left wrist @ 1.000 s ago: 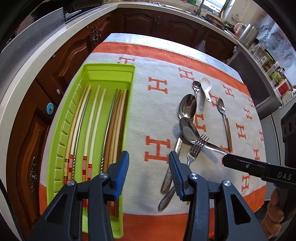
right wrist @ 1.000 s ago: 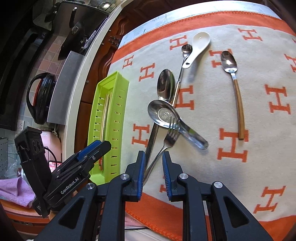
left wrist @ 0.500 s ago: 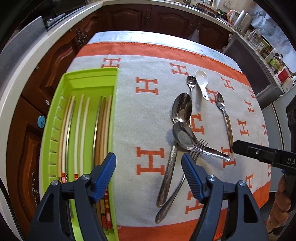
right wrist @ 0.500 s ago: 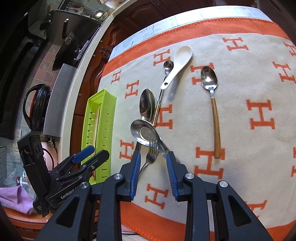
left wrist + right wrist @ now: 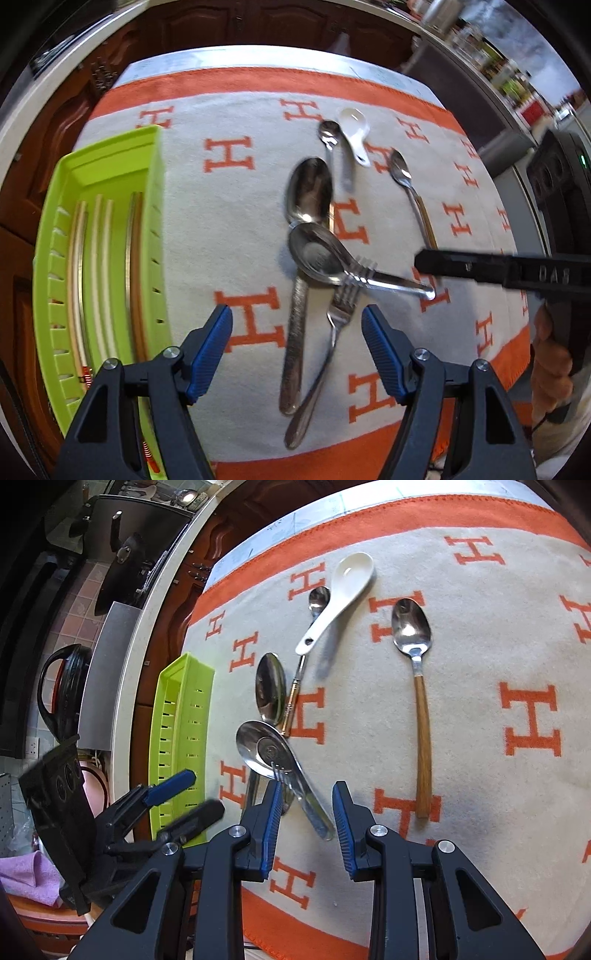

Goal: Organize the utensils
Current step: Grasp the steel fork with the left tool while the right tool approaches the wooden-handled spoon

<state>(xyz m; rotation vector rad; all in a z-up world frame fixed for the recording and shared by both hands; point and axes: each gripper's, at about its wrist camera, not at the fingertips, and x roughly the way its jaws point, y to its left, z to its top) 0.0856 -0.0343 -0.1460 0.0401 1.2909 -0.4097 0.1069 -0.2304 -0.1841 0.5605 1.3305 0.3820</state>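
L gripper (image 5: 297, 345) jaws wide apart, just been moving (opened, then eased in a bit), nothing pinched: blue pads hang above the cloth (image 5: 229, 236) w/ the handles of the big spoon (image 5: 308, 192) and the fork (image 5: 334, 325) lying in the gap below, no contact visible. R gripper (image 5: 304, 821) jaws narrow-ish but parted, opened a little then steady; ladle-type spoon (image 5: 266, 751) handle end sits between the pads, pads not pressing on it as far as I can see, so nothing held. Utensil pile mid-cloth: big spoon bowl-up at far end, ladle spoon bowl overlaps its neck, fork tines rest on the ladle spoon's handle, fork handle runs toward the near orange border. Small teaspoon (image 5: 319, 598) just beside the white ceramic spoon (image 5: 347, 587), ceramic handle crossing over the teaspoon's stem. Wood-handled spoon (image 5: 419, 701) lies alone to the right, well apart from the pile. Green tray (image 5: 110, 173) at cloth's left edge, chopsticks (image 5: 101, 273) lying lengthwise inside, several pairs, blurred so can't count. In L view the R gripper's black finger pokes in from the right above the ladle handle tip; person's hand (image 5: 552, 354) behind it. Cloth is beige w/ orange H pattern + orange border on a table (image 5: 295, 515) next to dark wood cabinets (image 5: 221, 26).
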